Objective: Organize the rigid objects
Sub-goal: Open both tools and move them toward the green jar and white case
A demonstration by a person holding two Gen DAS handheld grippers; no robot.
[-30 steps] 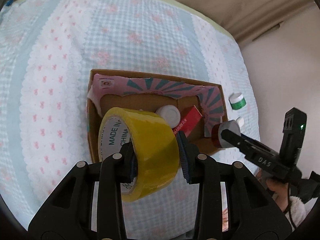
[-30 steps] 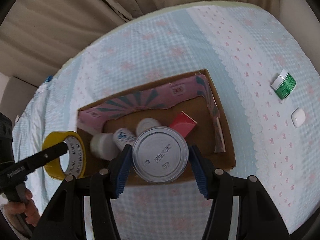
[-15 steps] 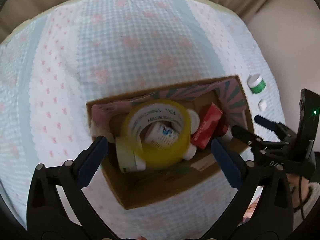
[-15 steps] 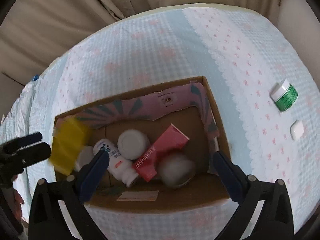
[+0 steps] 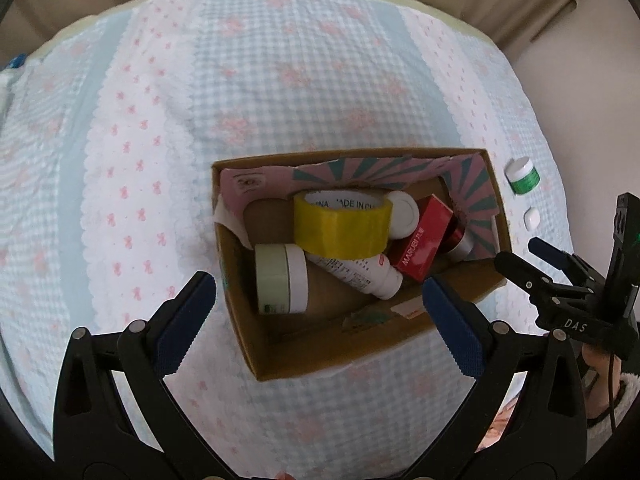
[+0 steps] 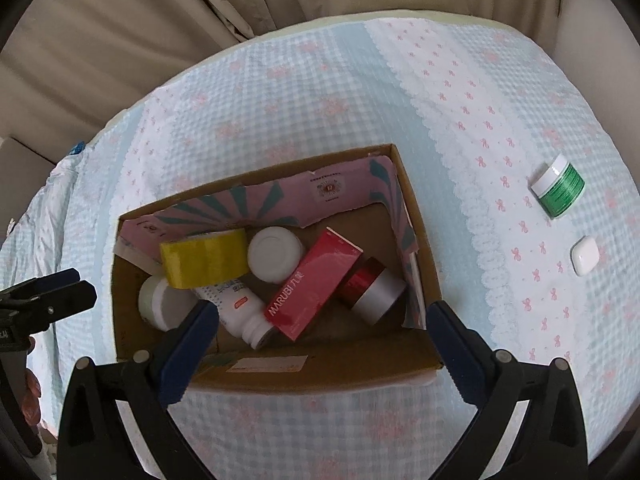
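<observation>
**Box nearly packed, two items left on cloth**

Bottom of left wrist view: left gripper (image 5: 318, 294) spread wide, holding nothing, above near edge of box (image 5: 320, 360). Bottom of right wrist view: right gripper (image 6: 318, 316) also wide & empty, over near wall of same box.

Mid frame, inside box: yellow tape roll (image 5: 340, 226) propped on a white bottle (image 5: 360, 272), pale green jar (image 5: 280, 278) on its side lower left, white cap (image 6: 275, 254) behind, red carton (image 6: 314, 284) leaning diagonal, red-and-silver tin (image 6: 372, 292) at right end.

Right side of right wrist view, well apart from box: green jar (image 6: 558, 190) & small white case (image 6: 585, 255) on checked cloth (image 5: 280, 80).

Next step, likely: fetch green jar w/ right gripper. Best to come straight down, pads across the round body not the lid, close gently, lift clear before swinging over box wall. Free spot looks to be near-right corner; set down low, no dropping onto leaning carton.

Readable: "MARUBI" on carton; "MADE IN CH…" inside tape core; "DAS" on right gripper, seen at right of left wrist view. Bottle print too small to read.
</observation>
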